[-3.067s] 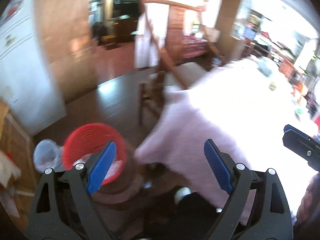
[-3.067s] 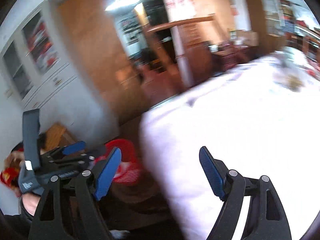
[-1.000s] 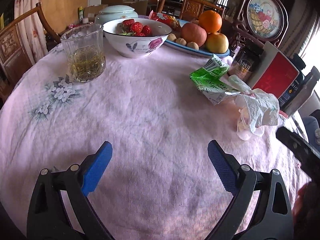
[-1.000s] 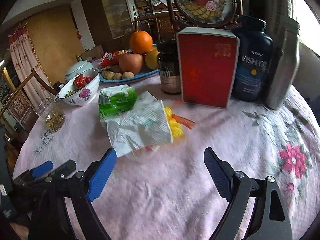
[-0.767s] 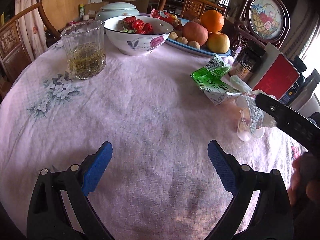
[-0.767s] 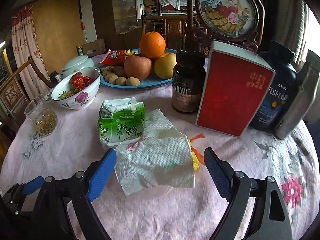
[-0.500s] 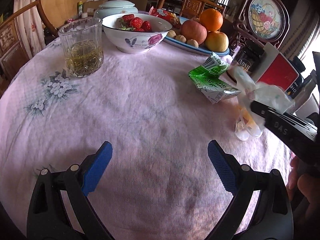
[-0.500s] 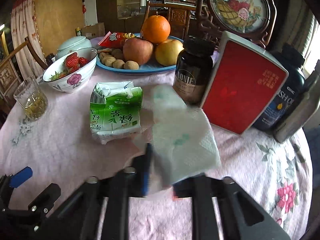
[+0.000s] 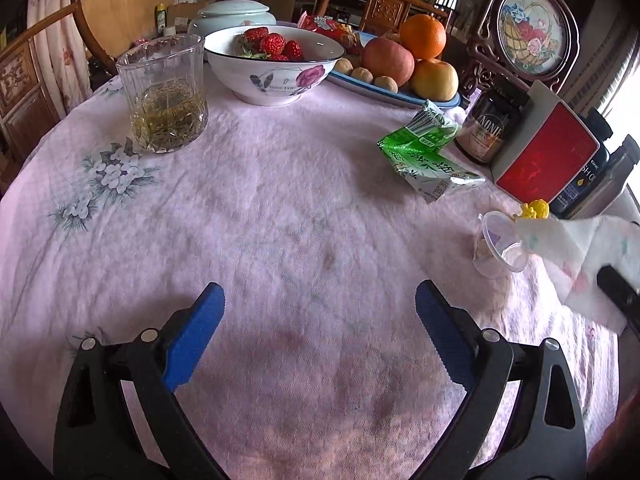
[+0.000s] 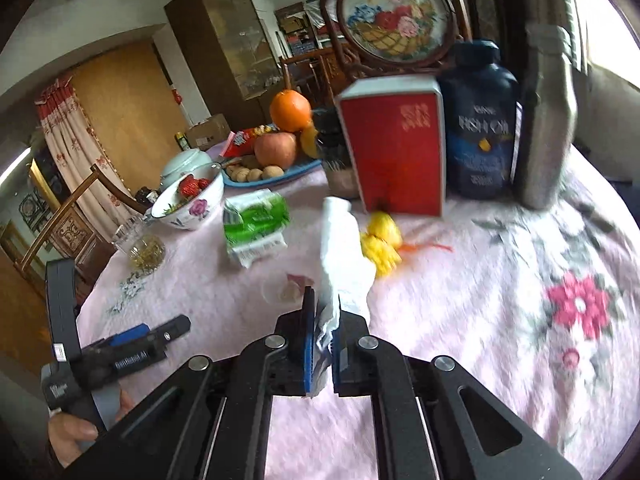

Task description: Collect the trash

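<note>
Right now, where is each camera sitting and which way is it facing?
Left wrist: behind the open left gripper, looking down across the table toward the strawberry bowl.
Right wrist: behind the right gripper, shut on a paper towel, facing the red box; a hand shows lower left.
Shared: green carton, bowl, red box.

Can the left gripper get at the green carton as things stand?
Probably yes: the left gripper is open and empty, with only bare tablecloth between it and the green carton. The clear plastic cup sits off to the side.
</note>
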`<control>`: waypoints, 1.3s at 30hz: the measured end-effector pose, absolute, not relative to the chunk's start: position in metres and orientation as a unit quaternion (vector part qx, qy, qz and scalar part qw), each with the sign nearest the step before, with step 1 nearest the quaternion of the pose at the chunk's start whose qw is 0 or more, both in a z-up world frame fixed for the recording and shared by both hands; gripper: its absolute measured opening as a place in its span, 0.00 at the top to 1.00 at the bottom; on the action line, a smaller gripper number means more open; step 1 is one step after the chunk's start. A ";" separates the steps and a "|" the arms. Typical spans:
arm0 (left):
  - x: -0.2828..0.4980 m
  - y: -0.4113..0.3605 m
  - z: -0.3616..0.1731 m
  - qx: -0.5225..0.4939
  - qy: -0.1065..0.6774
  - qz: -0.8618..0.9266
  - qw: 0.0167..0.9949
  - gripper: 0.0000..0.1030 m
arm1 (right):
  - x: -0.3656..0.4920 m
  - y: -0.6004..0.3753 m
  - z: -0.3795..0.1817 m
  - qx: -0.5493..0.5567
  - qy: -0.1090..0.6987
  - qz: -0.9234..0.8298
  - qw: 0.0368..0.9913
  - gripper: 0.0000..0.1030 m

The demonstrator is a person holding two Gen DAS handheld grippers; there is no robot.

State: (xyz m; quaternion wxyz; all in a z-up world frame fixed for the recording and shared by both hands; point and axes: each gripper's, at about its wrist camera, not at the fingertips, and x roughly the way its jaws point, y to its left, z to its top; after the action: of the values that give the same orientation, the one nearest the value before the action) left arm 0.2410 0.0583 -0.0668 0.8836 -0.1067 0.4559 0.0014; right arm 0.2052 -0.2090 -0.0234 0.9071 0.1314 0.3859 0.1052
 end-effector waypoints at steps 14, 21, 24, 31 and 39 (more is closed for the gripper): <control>0.242 0.049 -0.070 -0.081 0.457 0.001 0.886 0.10 | 0.192 -0.243 -0.014 0.198 0.367 0.133 0.899 0.30; 0.242 0.055 -0.071 -0.093 0.459 0.002 0.884 0.10 | 0.227 -0.204 -0.045 0.112 0.444 0.125 0.880 0.30; 0.242 0.056 -0.070 -0.096 0.459 0.001 0.883 0.10 | 0.233 -0.181 -0.051 0.074 0.458 0.141 0.874 0.30; 0.242 0.058 -0.069 -0.106 0.459 -0.001 0.882 0.10 | 0.238 -0.146 -0.066 -0.025 0.475 0.120 0.871 0.30; 0.242 0.055 -0.071 -0.097 0.460 0.000 0.883 0.10 | 0.235 -0.160 -0.070 -0.020 0.471 0.090 0.877 0.93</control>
State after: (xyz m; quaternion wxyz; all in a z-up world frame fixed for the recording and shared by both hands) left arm 0.2421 0.0554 -0.0708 0.8826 -0.0970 0.4601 -0.0003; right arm 0.2350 -0.1599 -0.0698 0.8772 -0.0200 0.4712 0.0899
